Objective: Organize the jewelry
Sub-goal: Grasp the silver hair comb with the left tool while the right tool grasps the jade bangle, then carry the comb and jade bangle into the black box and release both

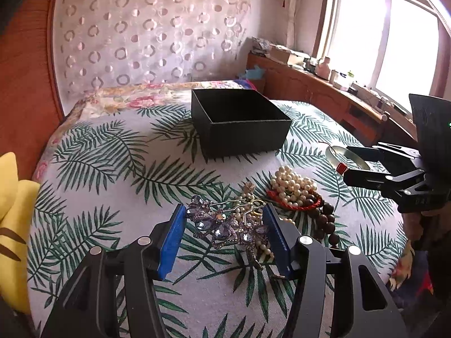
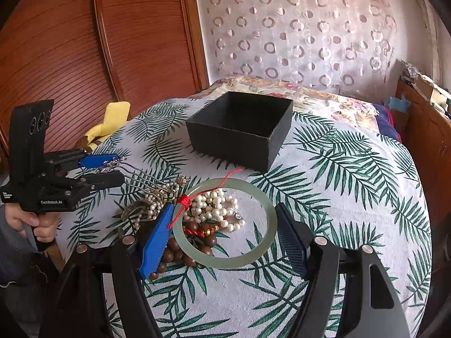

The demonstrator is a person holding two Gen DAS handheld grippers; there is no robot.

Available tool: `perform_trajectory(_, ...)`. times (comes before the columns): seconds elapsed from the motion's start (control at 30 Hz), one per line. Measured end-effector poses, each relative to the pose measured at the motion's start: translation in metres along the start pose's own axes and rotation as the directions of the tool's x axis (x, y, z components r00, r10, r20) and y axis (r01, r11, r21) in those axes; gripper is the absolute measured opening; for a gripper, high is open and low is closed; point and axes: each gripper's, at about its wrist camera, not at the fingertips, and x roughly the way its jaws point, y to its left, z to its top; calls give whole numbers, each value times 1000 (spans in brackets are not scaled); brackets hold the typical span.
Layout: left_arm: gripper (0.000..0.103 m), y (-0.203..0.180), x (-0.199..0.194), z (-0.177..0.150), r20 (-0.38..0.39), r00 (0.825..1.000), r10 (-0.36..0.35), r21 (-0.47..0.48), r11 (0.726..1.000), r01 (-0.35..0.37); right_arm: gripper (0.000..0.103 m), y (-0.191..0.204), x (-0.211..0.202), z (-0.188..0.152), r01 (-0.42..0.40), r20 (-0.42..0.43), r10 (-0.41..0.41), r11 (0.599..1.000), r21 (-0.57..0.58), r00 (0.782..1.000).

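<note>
While both tongs sit low over the leaf-print bedspread (image 1: 93,174), neither one shows a confirmed hold.

Left gripper (image 1: 225,236): fingers spread wide, blue pads (image 1: 172,242) either side of the purple jeweled hair comb (image 1: 222,228). Comb lies between the pads with gaps on both sides. In the right wrist view the same gripper (image 2: 105,169) appears side-on with the comb's jeweled head (image 2: 112,163) between its fingers and the metal prongs pointing out past the tips; contact can't be judged from that angle.

Right gripper (image 2: 225,231): also wide open. Pale green jade bangle (image 2: 262,205) with a red cord tied to it lies flat between the fingers. Left pad (image 2: 156,242) is at or touching the bangle's rim near the cord knot; right finger stands just clear of the rim. Can't tell whether it's actually pinched.

Inside and behind the bangle ring: pearl necklace (image 2: 217,208) heaped up, brown wooden bead bracelet (image 2: 180,253) beneath the near-left edge, red braided bracelet (image 1: 293,205) under the pearls.

Black open box (image 1: 239,121) sits on the bedspread ahead of both grippers' tips, well apart from the jewelry pile, no jewelry visible in the part of its interior that shows.

Yellow plush toy (image 1: 14,214) is off to the outside of the left gripper.
</note>
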Motion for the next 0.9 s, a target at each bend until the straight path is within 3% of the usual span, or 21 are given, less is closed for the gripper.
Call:
perform_trajectory(0.63, 53, 7, -18, 20, 85, 996, 30, -15, 999, -29, 74, 1, 4, 20, 10, 22, -10, 1000, -18, 1000)
perform_trajectory(0.9, 53, -2, -21, 46, 128, 991, 24, 6, 1000, -25, 74, -2, 2, 25, 17, 38, -16, 1000, -8, 999)
